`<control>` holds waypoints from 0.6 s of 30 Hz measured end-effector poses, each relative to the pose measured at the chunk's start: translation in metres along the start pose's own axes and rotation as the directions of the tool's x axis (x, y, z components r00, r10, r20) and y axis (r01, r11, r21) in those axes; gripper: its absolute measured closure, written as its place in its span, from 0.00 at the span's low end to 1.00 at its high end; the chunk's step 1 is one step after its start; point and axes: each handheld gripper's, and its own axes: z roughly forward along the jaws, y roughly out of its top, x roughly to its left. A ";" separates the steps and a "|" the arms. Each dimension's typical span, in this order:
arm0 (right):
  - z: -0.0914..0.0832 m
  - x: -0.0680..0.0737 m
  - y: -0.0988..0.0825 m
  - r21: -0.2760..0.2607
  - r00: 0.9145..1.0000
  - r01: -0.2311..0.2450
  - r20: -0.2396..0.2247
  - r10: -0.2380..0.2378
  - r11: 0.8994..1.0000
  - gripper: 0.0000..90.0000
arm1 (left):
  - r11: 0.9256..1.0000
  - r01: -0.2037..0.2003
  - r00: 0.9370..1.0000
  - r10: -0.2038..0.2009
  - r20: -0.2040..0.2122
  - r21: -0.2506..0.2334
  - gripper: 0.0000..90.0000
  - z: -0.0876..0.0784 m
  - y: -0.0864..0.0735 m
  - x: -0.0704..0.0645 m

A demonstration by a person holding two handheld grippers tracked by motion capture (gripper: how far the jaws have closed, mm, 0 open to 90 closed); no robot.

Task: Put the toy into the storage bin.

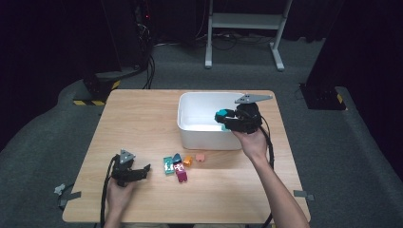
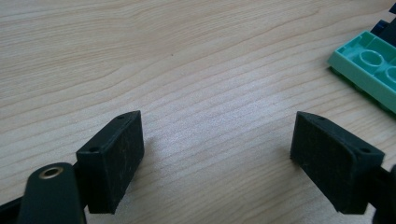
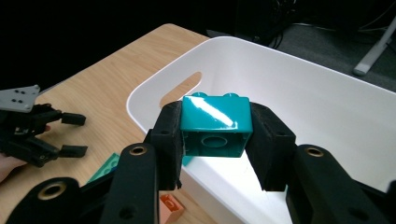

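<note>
At the left of the wooden bench (image 1: 142, 123), the left gripper (image 1: 142, 170) rests low near the front edge, its jaws spread apart with nothing between them and only bare wood grain ahead. Just to its right lies a small cluster of loose toy bricks: a mint-green brick (image 1: 168, 165), a magenta brick (image 1: 181, 173), an orange brick (image 1: 188, 161) and a pink brick (image 1: 200, 157), close together in front of the white bin (image 1: 190, 135). Further right, the right gripper (image 1: 223, 118) hangs over the bin's near wall, clamped on a teal brick (image 3: 217, 123) held by its two opposite flat sides, studs pointing away and the hollow underside facing the gripper's camera (the bin's inside looks bare where it can be seen). The brick appears to be light, rigid moulded plastic with a glossy, rather slick skin, so a grip across the broad parallel faces, as here, looks the surest hold; pinching at corners or studs would likely let it twist or slip. The work in hand seems to be moving the bricks into the bin, with this one poised above it.
</note>
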 end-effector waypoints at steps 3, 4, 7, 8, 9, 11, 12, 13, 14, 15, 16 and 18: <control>0.001 -0.006 0.001 -0.003 1.000 -0.011 0.016 0.011 1.000 0.65 | 1.000 0.000 1.000 0.000 0.000 0.000 0.19 0.000 0.000 0.000; 0.002 -0.008 0.002 -0.005 1.000 -0.014 0.021 0.014 1.000 0.65 | 1.000 0.000 1.000 0.000 0.000 0.000 0.19 0.000 0.000 0.000; 0.006 -0.014 0.004 -0.007 0.999 -0.031 0.030 0.031 0.999 0.65 | 1.000 0.000 1.000 0.000 0.000 0.000 0.19 0.000 0.000 0.000; 0.008 -0.015 0.004 -0.006 0.999 -0.034 0.032 0.034 0.999 0.65 | 1.000 0.000 1.000 0.000 0.000 0.000 0.19 0.000 0.000 0.000; 0.012 -0.017 0.005 0.001 0.999 -0.034 0.041 0.034 0.999 0.65 | 1.000 0.000 1.000 0.000 0.000 0.000 0.19 0.000 0.000 0.000; 0.014 -0.017 0.005 0.006 0.998 -0.034 0.045 0.034 0.999 0.65 | 1.000 0.001 1.000 -0.001 0.000 0.000 0.19 0.000 0.000 0.000; 0.017 -0.018 0.004 0.011 0.998 -0.034 0.049 0.034 0.999 0.65 | 1.000 0.000 1.000 0.000 0.000 0.000 0.19 0.000 0.000 0.000; 0.019 -0.019 0.004 0.016 0.998 -0.036 0.051 0.035 0.999 0.65 | 1.000 0.000 1.000 0.000 0.000 0.000 0.19 0.000 0.000 0.000; 0.021 -0.019 0.004 0.019 0.998 -0.038 0.055 0.037 0.999 0.65 | 1.000 0.000 1.000 0.000 0.000 0.000 0.19 0.000 0.000 0.000; 0.023 -0.020 0.003 0.021 0.997 -0.041 0.059 0.040 0.999 0.65 | 1.000 0.000 1.000 0.000 0.000 0.000 0.19 0.000 0.000 0.000; 0.025 -0.021 0.003 0.021 0.997 -0.042 0.062 0.040 0.999 0.65 | 1.000 0.000 1.000 0.000 0.000 0.000 0.19 0.000 0.000 0.000; 0.029 -0.023 0.003 0.025 0.996 -0.046 0.074 0.044 0.999 0.65 | 1.000 0.000 1.000 0.000 0.000 0.000 0.19 0.000 0.000 0.000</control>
